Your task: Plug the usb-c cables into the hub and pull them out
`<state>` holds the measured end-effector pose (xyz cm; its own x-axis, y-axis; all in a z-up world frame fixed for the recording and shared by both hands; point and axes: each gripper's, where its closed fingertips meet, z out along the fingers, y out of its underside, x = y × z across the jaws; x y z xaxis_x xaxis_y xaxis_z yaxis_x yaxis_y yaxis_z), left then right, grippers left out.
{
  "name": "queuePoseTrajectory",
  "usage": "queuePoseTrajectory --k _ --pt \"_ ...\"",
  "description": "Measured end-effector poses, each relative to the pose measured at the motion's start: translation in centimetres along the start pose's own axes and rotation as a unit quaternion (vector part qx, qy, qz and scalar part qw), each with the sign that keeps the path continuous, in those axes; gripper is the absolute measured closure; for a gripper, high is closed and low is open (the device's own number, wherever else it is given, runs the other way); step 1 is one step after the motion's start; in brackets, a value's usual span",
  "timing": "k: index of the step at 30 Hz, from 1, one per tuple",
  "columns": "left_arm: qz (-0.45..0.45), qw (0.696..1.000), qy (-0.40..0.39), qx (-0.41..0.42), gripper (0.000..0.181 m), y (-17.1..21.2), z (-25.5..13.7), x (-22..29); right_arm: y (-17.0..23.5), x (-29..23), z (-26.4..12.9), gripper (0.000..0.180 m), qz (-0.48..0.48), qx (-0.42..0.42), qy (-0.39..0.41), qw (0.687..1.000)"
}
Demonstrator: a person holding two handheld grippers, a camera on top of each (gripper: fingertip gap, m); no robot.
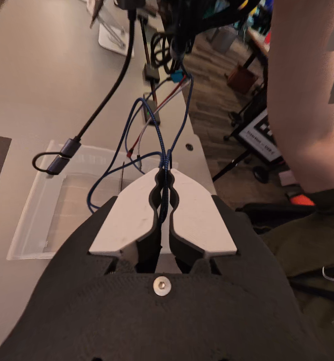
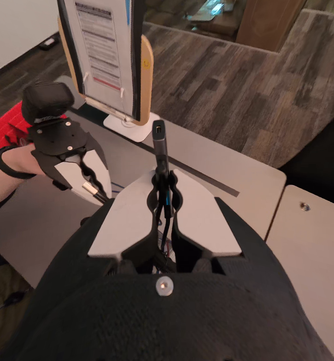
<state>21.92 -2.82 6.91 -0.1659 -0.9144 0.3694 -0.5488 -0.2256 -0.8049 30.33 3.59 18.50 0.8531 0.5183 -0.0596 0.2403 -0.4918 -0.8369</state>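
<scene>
The left claw [image 1: 164,172] is pinching the blue braided cables [image 1: 163,156] above the clear tray [image 1: 35,224] lying on the surface [image 1: 45,88]. The right claw [image 2: 163,173] is gripping the grey hub [image 2: 159,140], holding it upright above the surface with its end port exposed.

From my seat, the left gripper [image 1: 165,172] shows white finger [image 1: 134,211] faces with black wavy inner pads on a matte black body — same scheme on the right gripper [image 2: 163,172]. The blue braided cable [image 1: 163,148] pinched there carries a blue-and-black weave. At 12 o'clock from it lies a red-and-white braided cable [image 1: 158,109] with a red tip. The hub [image 2: 159,140] is dark grey metal. The table [image 1: 45,78] reads pale beige, crossed by a dark grey strip [image 2: 205,176]. At 10 o'clock — a black cable [image 1: 111,93] ending in grey adapters. The floor [image 2: 220,78] is brown-grey wood plank.
</scene>
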Motion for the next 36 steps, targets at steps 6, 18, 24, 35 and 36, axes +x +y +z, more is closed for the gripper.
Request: queuePoseTrajectory --k 6,18,24,35,36 --pt "0.086 0.990 -0.003 -0.115 0.178 3.2 1.0 -0.6 1.6 -3.4 7.1 0.170 -0.013 -0.040 -0.116 0.992" --pt "0.147 0.952 -0.182 -0.199 0.178 5.9 2.3 -7.7 6.5 -2.0 16.7 0.170 0.038 -0.087 -0.181 0.979" --pt "0.096 0.957 -0.195 -0.193 0.178 8.6 4.9 -10.6 15.7 1.2 19.5 0.170 0.062 -0.189 -0.171 0.965" --pt "0.101 0.922 -0.309 -0.208 0.177 10.2 8.7 -16.1 24.0 2.1 21.7 0.169 -0.029 -0.349 -0.138 0.927" --pt "0.103 0.919 -0.314 -0.214 0.177 10.4 8.9 -16.4 23.7 2.0 21.7 0.169 -0.027 -0.343 -0.141 0.928"
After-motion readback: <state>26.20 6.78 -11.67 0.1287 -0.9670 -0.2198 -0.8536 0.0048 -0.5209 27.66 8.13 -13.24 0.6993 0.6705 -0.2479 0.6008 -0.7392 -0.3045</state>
